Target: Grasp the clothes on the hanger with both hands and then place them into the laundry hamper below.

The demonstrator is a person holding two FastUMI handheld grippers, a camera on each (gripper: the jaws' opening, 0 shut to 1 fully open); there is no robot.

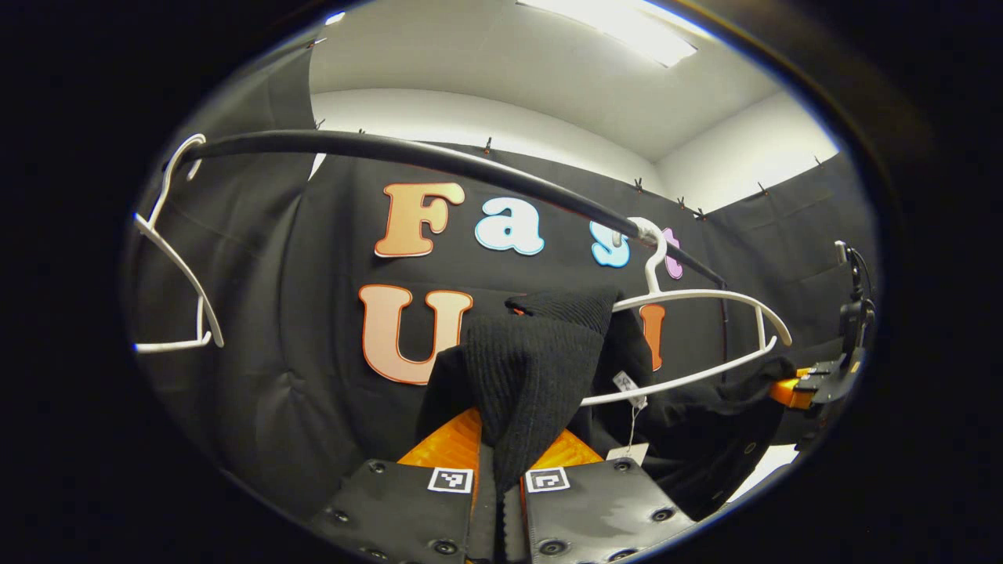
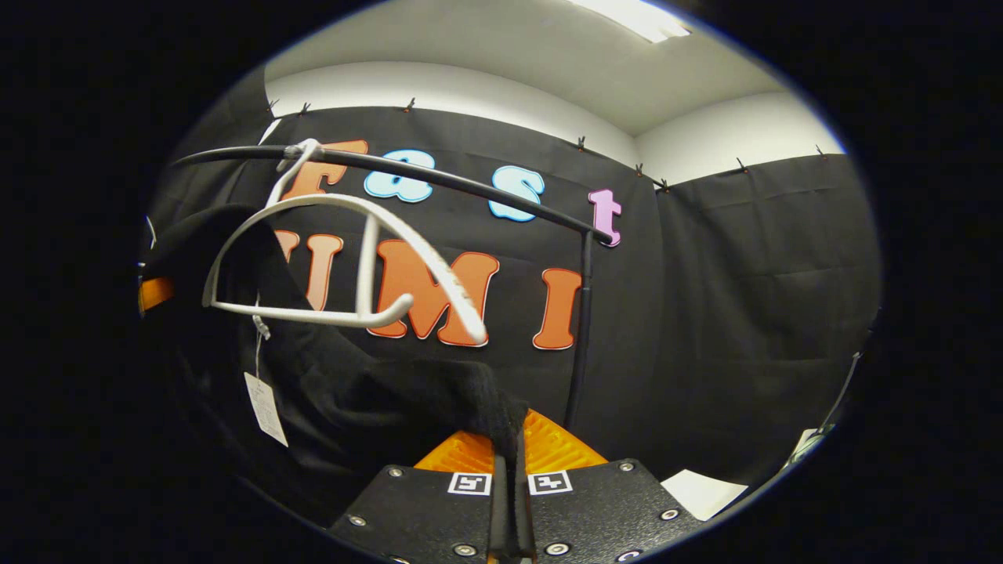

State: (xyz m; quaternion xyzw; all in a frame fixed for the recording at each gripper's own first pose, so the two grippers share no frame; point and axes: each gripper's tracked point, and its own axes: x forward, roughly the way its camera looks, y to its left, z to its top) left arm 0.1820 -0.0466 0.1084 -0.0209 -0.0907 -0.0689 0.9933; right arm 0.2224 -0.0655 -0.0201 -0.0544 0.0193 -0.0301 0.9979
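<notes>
**Black knit garment pinched at both ends, clear of its hanger**

Left gripper view, left to right. An empty white hanger (image 1: 176, 258) hangs at the far left of the black rail (image 1: 439, 160). At bottom centre the left gripper (image 1: 499, 489) has its fingers closed to a thin slit, with a fold of the black knit garment (image 1: 533, 368) pinched between them; the ribbed fabric rises out of the grip in a peak. Right of it a second white hanger (image 1: 697, 345) hangs from the rail, its frame bare, with the garment drooping below and beside it. A paper tag (image 1: 627, 453) dangles on a thread. At the far right the other gripper (image 1: 815, 384) holds the garment's far end.

Right gripper view. The same hanger (image 2: 345, 258) sits upper left, tilted, with the garment (image 2: 329, 392) slung below it and the tag (image 2: 265, 407) hanging down. The right gripper (image 2: 509, 486) is clamped nearly closed on a bunched edge of cloth.

Handling, as judged: soft, limp, light, and stretchy knit. It will sag between the two holds and offers no stiffness. Pinches on gathered folds, as now, look secure; a single layer might slip. Risks: the cloth or tag thread snagging the hanger's arm while lowering. The hamper's position cannot be told from here.
</notes>
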